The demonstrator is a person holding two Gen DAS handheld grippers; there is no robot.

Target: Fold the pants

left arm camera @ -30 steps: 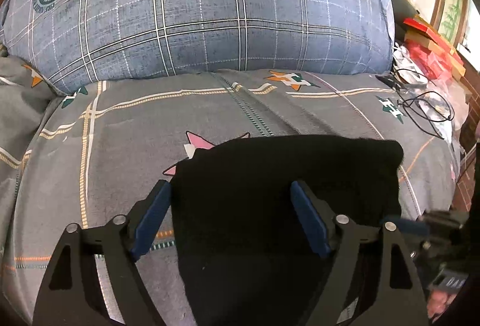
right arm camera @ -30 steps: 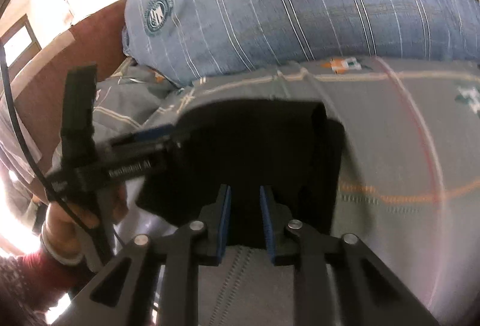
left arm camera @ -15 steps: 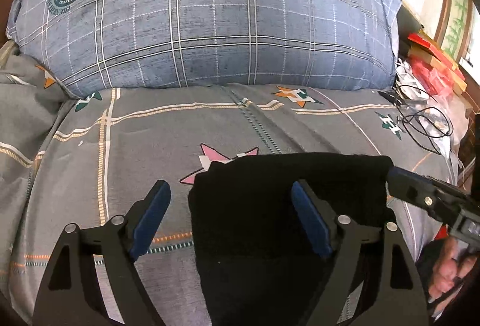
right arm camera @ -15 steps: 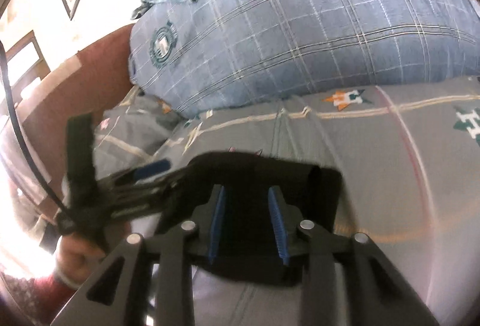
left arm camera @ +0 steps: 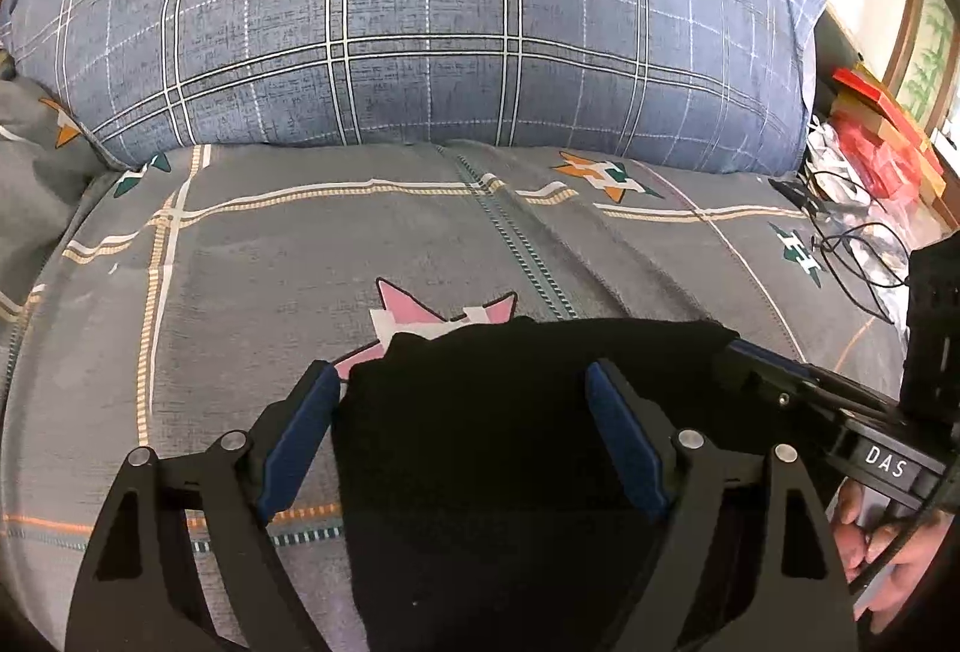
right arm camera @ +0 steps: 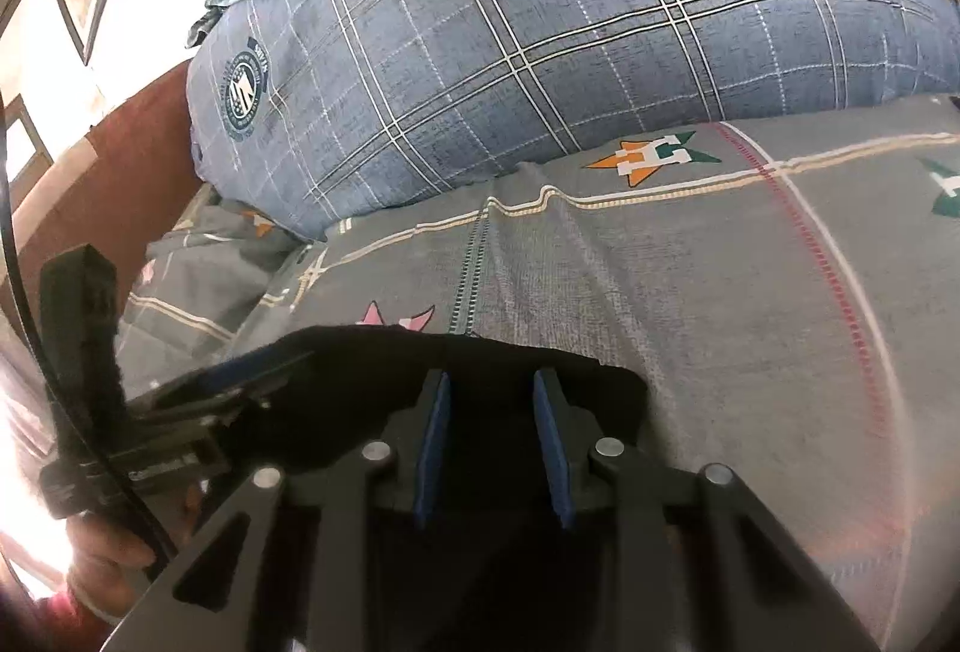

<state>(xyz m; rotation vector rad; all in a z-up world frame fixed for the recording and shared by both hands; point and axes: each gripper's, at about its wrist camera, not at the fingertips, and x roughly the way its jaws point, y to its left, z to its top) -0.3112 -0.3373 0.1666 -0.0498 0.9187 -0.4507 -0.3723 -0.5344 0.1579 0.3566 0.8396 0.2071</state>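
Observation:
The black pants (left arm camera: 480, 412) lie folded into a compact block on the grey patterned bedspread (left arm camera: 270, 280). My left gripper (left arm camera: 462, 394) is wide open above the block, its blue pads either side of the near left part. My right gripper (right arm camera: 489, 388) is open with a narrower gap, its pads over the same black pants (right arm camera: 498, 370). The right gripper's fingers (left arm camera: 762, 370) reach in from the right in the left wrist view; the left gripper's fingers (right arm camera: 240, 370) show at the left in the right wrist view. Neither holds cloth.
A big blue plaid pillow (left arm camera: 420, 22) lies across the back of the bed. Cables (left arm camera: 852, 244) and red boxes (left arm camera: 882, 136) sit off the bed's right side. A rumpled grey quilt (right arm camera: 198, 262) lies at the left.
My right gripper has opened from nearly shut and pulled back toward the near edge of the pants. The left gripper stayed open and also drew back; the folded pants stay put.

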